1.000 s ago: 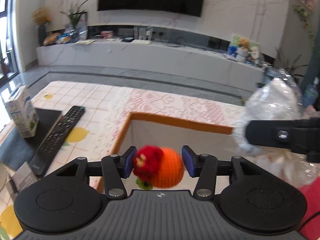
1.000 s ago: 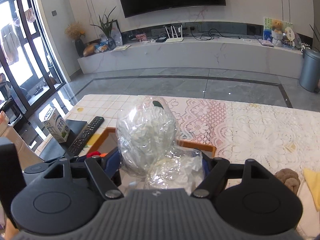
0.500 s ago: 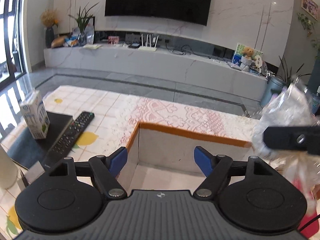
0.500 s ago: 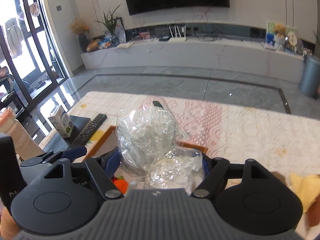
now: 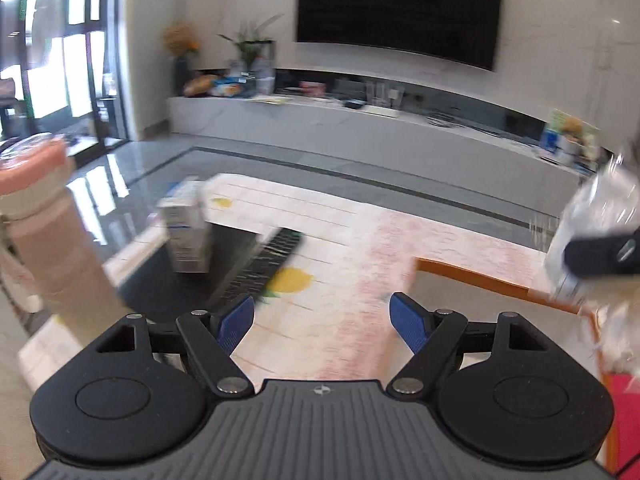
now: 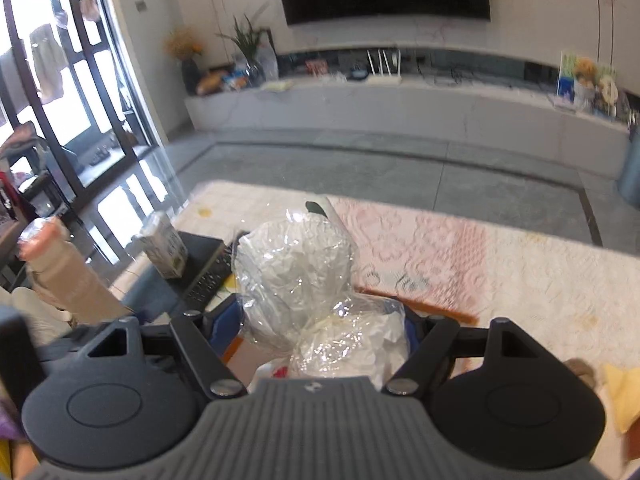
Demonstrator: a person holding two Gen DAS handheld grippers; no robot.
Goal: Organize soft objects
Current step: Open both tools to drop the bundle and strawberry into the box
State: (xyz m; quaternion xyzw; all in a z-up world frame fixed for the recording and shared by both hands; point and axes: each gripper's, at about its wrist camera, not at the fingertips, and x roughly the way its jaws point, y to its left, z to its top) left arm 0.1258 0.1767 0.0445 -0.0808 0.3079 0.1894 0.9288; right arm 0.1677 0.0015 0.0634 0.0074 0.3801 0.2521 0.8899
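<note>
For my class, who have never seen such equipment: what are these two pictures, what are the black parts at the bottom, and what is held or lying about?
A person carries a clamp tool in each hand; each has a camera looking along its fingers. The left hand-held gripper is open and empty above the table, where a carton and a remote lie, blurred by motion. The right hand-held gripper is closed on a crinkly plastic bag, above a box with an orange rim.
</note>
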